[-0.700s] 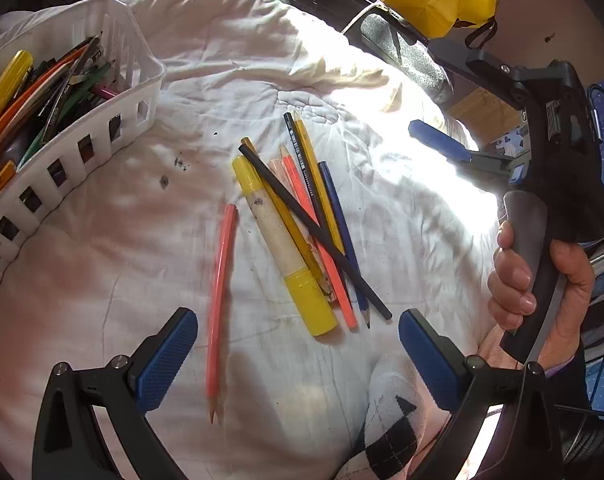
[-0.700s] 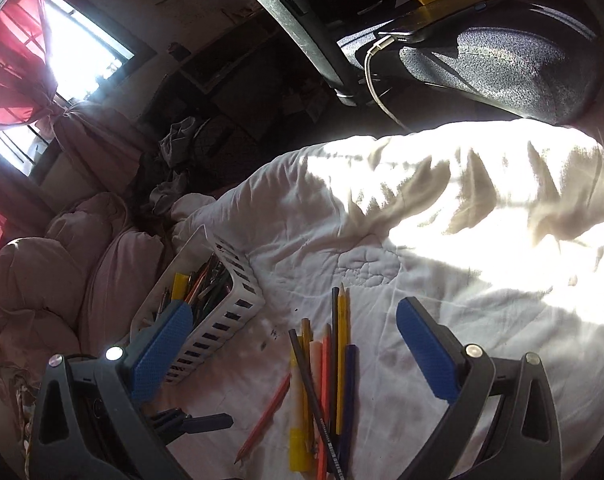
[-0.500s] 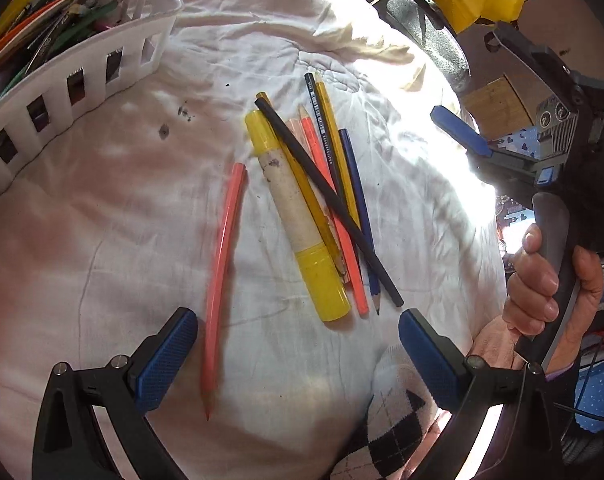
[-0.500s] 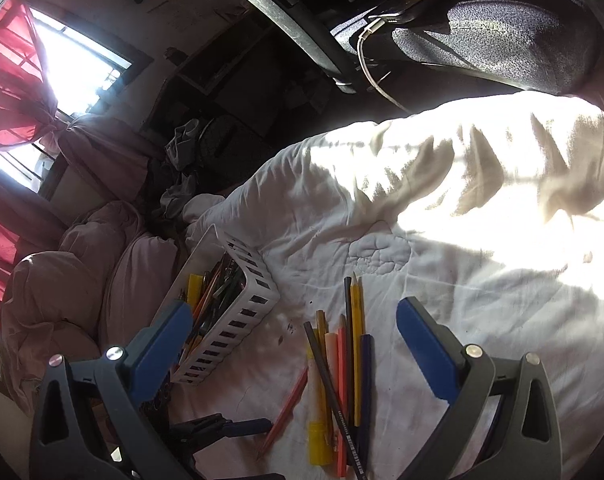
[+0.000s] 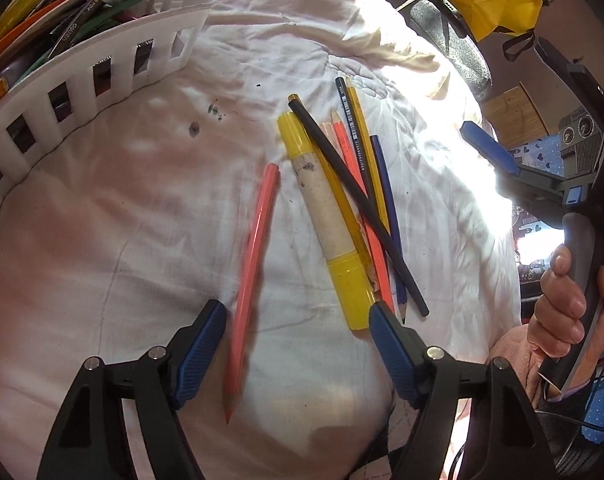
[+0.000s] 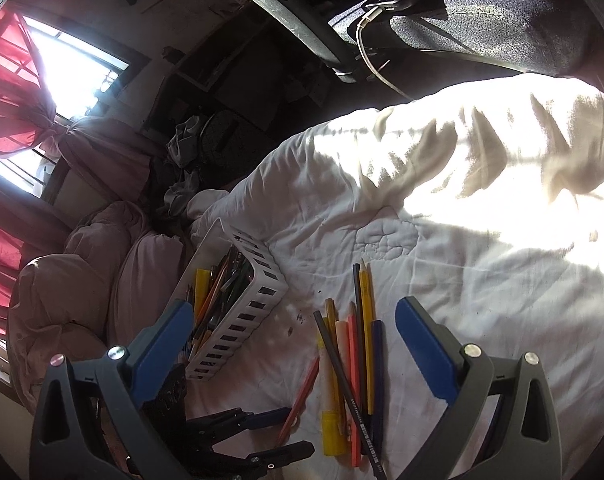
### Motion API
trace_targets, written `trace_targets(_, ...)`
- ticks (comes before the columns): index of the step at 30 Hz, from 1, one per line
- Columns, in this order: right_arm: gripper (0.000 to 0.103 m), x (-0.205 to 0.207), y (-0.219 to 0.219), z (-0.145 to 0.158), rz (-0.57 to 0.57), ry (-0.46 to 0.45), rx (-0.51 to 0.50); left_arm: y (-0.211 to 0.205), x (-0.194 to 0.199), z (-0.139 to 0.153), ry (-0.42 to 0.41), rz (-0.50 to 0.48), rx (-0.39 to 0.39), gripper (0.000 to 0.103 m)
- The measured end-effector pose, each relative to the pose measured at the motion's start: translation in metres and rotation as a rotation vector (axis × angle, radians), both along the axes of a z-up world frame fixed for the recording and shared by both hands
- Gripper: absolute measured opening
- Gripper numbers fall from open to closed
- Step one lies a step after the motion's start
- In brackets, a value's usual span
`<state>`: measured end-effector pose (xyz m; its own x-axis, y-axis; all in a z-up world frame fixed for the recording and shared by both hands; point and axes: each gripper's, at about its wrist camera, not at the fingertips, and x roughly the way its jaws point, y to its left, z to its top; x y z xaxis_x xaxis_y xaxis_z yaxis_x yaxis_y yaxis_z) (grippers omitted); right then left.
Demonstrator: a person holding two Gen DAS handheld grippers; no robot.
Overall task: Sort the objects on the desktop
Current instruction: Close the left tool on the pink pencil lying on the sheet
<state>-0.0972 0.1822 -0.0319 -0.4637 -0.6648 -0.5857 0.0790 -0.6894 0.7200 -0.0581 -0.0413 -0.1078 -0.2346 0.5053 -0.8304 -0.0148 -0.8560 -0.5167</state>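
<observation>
White bedding (image 5: 121, 240) carries loose pencils beside basket (image 5: 101, 64).
Left gripper (image 5: 297, 344), jaws wide, should straddle pink pencil (image 5: 253, 256) squarely; right gripper (image 6: 293, 344) gapes empty.

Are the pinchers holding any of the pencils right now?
No. Both are open and empty. The left gripper hangs over the pink pencil, which lies loose on the blanket. The right gripper holds nothing.

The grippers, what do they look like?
Both match. The left gripper has black triangular arms, silver screws and ribbed blue pads. The right gripper adds a grey handle and a small blue button. A pink sleeve shows below the hand.
</observation>
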Motion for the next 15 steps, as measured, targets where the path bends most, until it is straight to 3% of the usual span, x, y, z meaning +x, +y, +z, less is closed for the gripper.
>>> trace_targets(5,0.102,-0.002,0.007,-0.004,-0.022,-0.020,-0.009,-0.004,-0.001,-0.003,-0.004,0.009,0.003,0.066)
trace_targets(9,0.102,-0.001,0.004,-0.003,-0.013,-0.019,0.004,0.001,0.000,-0.002,0.013,-0.018,-0.053,0.062)
trace_targets(11,0.102,-0.001,0.001,-0.002,-0.005,-0.017,0.020,0.001,0.001,-0.002,0.016,-0.011,-0.078,0.054)
trace_targets(13,0.102,0.000,-0.002,-0.003,0.001,-0.015,0.034,-0.004,0.001,-0.003,0.011,0.017,-0.113,0.027)
trace_targets(15,0.102,0.000,-0.003,-0.004,0.004,-0.018,0.041,-0.014,-0.001,-0.008,-0.012,0.059,-0.117,0.010)
